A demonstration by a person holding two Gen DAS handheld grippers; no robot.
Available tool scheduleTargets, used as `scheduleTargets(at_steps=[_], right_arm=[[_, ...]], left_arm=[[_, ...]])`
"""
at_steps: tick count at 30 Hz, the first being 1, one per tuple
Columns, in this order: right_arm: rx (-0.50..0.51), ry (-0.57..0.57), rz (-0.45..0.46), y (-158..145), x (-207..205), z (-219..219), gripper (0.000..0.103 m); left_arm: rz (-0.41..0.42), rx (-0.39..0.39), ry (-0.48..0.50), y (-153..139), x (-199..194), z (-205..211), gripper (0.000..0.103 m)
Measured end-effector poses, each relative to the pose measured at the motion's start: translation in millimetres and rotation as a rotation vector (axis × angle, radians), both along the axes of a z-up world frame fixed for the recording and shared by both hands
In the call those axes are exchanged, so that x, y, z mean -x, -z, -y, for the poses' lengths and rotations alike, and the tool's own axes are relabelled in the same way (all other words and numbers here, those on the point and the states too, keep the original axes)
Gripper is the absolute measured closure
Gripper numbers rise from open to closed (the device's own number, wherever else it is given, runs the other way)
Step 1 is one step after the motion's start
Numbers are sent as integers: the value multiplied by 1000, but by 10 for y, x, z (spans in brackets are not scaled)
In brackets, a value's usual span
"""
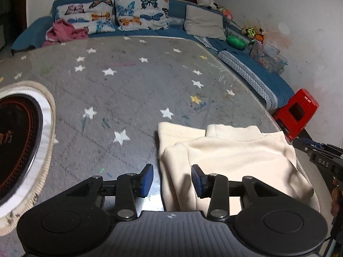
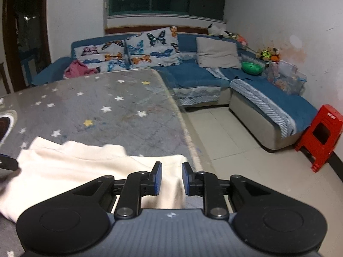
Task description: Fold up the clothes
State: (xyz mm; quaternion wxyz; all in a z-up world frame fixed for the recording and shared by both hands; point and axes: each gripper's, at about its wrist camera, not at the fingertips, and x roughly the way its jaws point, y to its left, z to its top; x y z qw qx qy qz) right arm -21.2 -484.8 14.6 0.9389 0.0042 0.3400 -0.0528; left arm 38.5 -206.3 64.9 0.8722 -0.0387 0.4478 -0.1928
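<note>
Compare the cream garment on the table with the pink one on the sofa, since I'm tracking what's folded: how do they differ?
The cream garment lies flat in layered folds on the star-patterned table, between the open left gripper and open right gripper. The pink garment sits crumpled in a heap on the blue sofa, far from both. Both are soft cloth, ungripped.

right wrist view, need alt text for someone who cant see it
An open right claw hovers over the right edge of a folded cream garment lying on a grey star-print table cover. Behind the table, a blue corner sofa holds butterfly cushions, with a red plastic stool on the tiled floor at right.
</note>
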Motion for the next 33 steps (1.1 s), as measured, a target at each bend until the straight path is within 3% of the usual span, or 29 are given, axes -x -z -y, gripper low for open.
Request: scheduleTargets(at_steps=[10,24,33], right_arm=[[-21,-84,-34,142,-139,-288,84],[-26,-72,-58,317,-396,-309,83],[-24,-81,-31,239,-433,-323,82]], left_arm=[[43,-26,48,-69,0,140,61],[58,-77,147,70,-233,556,61],[57,-76,137,184,-420,636,60]])
